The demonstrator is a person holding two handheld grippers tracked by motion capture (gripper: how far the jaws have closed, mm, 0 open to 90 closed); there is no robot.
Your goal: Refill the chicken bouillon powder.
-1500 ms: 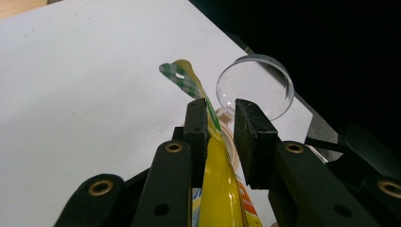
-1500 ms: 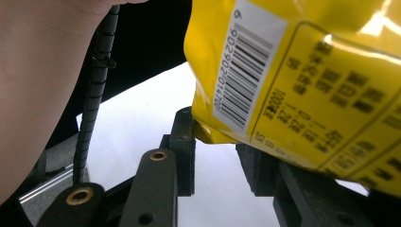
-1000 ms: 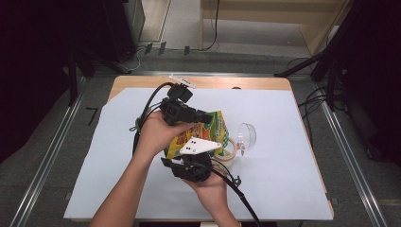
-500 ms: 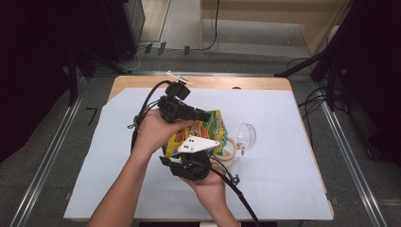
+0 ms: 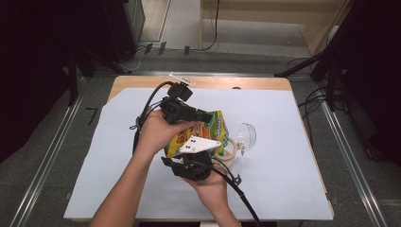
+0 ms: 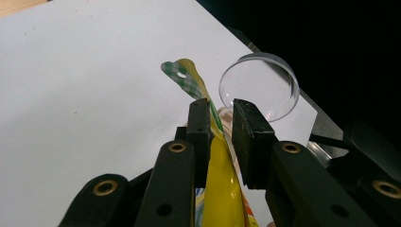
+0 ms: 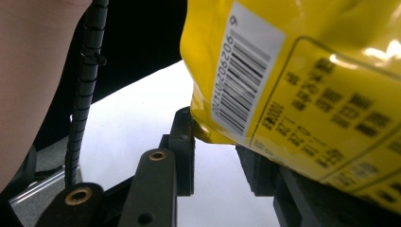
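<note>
Both tongs pinch the yellow crinkly snack bag (image 5: 208, 130), held above the white-covered surface (image 5: 293, 189) at centre: left tongs (image 6: 222, 127) on its top seal, right tongs (image 7: 215, 146) on a bottom corner. Step: likely pulling it open (clear round dish (image 5: 246, 135) at 3 o'clock). Next: pull apart, steady grip.

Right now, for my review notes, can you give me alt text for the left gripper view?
The left gripper has its two black jaws around the top edge of a glossy yellow snack bag with a green-checked corner, which stands edge-on between them. Beyond lie a white table cover and a clear round plastic lid.
</note>
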